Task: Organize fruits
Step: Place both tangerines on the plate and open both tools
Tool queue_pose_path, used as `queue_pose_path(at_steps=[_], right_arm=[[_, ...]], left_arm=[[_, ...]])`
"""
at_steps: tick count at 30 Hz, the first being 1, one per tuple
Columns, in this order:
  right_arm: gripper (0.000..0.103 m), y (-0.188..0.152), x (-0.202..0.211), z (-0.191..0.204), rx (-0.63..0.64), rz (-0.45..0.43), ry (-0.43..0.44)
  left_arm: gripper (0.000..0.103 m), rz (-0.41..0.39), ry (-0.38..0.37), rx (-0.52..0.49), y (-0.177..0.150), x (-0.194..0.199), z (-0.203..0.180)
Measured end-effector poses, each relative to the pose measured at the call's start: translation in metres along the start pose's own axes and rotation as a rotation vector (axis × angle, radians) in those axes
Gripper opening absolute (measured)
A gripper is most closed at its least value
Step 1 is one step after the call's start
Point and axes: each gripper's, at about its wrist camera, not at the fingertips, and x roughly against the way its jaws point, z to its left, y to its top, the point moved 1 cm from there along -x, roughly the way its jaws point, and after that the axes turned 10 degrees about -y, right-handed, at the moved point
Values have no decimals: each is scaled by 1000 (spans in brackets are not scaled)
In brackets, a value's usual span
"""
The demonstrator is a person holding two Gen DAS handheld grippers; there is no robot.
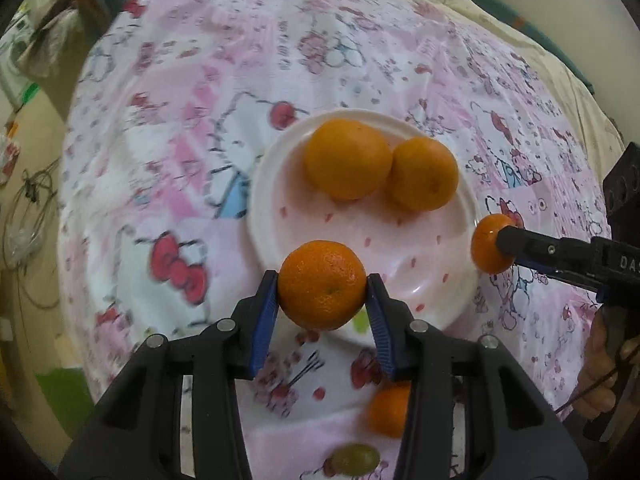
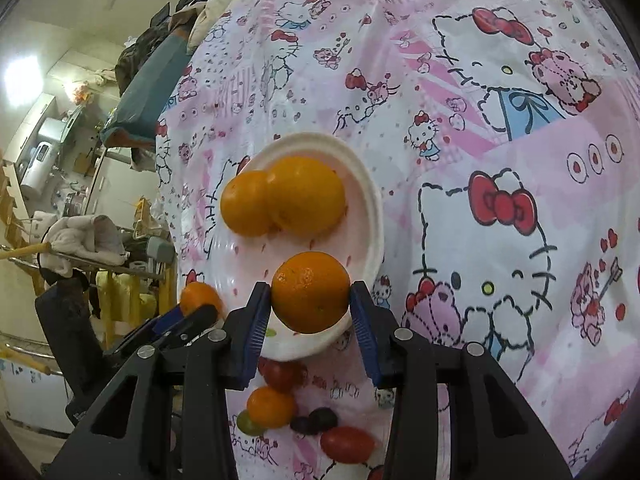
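Observation:
A white plate (image 1: 440,264) lies on the Hello Kitty cloth and holds two oranges (image 1: 348,158) (image 1: 424,174). My left gripper (image 1: 322,290) is shut on an orange (image 1: 322,284) above the plate's near rim. My right gripper (image 2: 310,300) is shut on another orange (image 2: 310,292) over the plate (image 2: 368,196). In the left wrist view the right gripper (image 1: 500,246) comes in from the right with its orange (image 1: 486,244) at the plate's right rim. In the right wrist view the left gripper (image 2: 200,312) shows at lower left with its orange (image 2: 198,296).
Loose on the cloth near me are a small orange (image 2: 271,407), a green grape (image 2: 249,424), dark grapes (image 2: 316,420) and red tomatoes (image 2: 347,444) (image 2: 280,374). The small orange (image 1: 388,408) and the grape (image 1: 354,460) show under my left gripper. Room clutter lies beyond the cloth's left edge.

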Motion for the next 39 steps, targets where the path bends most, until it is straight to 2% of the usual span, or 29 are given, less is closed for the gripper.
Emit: queue_pose_path(at_steps=[3,8,16,21,23,24,27,29,30,31,32,34,39], right_arm=[[43,1,-3,0,-8,7,6],[44,2,-10,0,-14,20,5],[45,1,-17,-1,-21,41,16],[45,1,-14,-1,-25,20,32],[48,3,-13,-4,-39,15,38],[53,4,-12,-6,-50,12,39],[54,6,-11,-9,-59,11,36],[56,6,-10,-8,-60,14,24],[59,6,-9,-7,-56,12,18],[61,6,-7,-5,-49,7,14],[63,5,-6,-3,-40,2,6],[68,5,-3,0,-29,-5,-5],[72,4,5,5,-25,-20,-24]], left_arm=[[39,9,11,-20,6,-11,-4],[39,23,-12,17,8,-23,-3],[40,37,-17,15,11,-31,-7],[40,51,-9,18,12,-37,-8],[40,61,13,17,13,-38,-8],[40,62,18,21,13,-38,-7],[42,67,3,41,15,-38,-4],[62,56,-14,38,15,-35,-6],[67,44,-7,32,16,-33,-8],[78,31,20,19,16,-29,-10],[83,10,41,5,16,-25,-13],[84,-20,58,-11,18,-18,-15],[84,-46,56,3,19,-8,-12]])
